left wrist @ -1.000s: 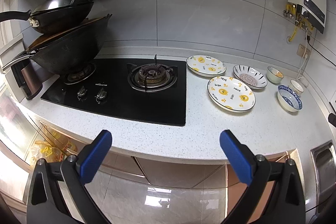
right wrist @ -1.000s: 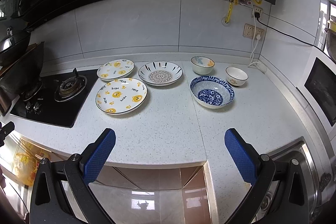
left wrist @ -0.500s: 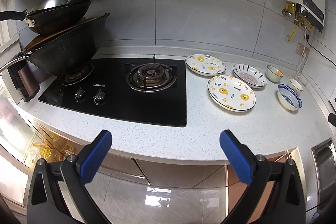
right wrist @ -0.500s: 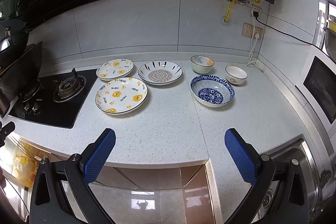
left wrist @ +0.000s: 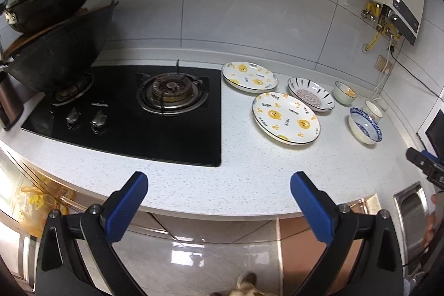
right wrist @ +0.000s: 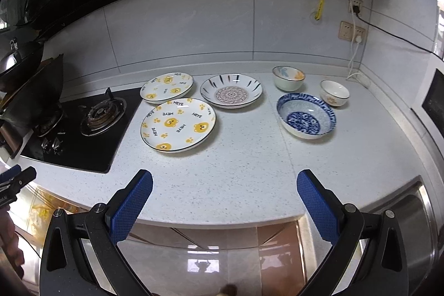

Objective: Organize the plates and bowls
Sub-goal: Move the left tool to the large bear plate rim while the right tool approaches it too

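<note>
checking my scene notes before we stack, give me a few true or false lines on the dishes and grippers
1. Both grippers are open and hold nothing. True: the left gripper and right gripper are over the counter's front edge.
2. Two bear plates lie on the counter. True: a near bear plate and a far bear plate.
3. The blue bowl sits inside the striped plate. False: the blue bowl stands apart, right of the striped plate.
4. A plate lies on the stove. False: all dishes are on the counter, right of the stove.
5. Two small bowls stand behind the blue bowl. True: one and another.
</note>
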A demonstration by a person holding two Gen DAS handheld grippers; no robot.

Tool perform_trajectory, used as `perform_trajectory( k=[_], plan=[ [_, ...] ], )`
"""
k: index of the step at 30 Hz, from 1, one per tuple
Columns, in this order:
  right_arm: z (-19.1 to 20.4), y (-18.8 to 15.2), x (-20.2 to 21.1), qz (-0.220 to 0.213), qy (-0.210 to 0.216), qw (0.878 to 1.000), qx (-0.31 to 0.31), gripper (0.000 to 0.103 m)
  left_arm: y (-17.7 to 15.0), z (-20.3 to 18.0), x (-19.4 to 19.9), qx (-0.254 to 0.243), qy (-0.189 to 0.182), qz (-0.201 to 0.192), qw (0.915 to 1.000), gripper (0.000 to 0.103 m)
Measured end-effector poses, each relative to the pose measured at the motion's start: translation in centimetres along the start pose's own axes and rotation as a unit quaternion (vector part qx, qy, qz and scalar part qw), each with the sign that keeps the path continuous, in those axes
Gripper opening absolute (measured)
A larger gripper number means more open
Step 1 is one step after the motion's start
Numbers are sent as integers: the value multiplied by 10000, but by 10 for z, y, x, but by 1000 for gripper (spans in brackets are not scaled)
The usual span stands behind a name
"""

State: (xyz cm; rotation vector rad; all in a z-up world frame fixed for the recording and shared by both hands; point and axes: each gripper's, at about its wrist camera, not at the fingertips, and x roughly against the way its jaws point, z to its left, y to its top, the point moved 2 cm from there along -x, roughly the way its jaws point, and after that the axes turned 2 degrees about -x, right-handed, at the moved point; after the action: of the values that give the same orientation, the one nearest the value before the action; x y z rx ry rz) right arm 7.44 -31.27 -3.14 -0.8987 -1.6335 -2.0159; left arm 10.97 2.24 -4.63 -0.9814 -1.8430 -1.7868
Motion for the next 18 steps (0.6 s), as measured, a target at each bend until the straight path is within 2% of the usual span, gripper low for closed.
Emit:
perform_trajectory(
  k=[6, 11, 18],
  plan=[
    [1, 22, -45, 129, 336, 9991, 207, 102, 19, -11, -30, 55, 101, 133, 9998, 103],
    [-5, 48, -84, 193, 566, 9976, 347, 102, 52, -22, -61, 176, 330, 116, 9992, 103],
    [-6, 73, -136, 421, 901, 9928, 662, 102, 85, -43, -98, 322, 410, 159, 9985, 103]
  ],
)
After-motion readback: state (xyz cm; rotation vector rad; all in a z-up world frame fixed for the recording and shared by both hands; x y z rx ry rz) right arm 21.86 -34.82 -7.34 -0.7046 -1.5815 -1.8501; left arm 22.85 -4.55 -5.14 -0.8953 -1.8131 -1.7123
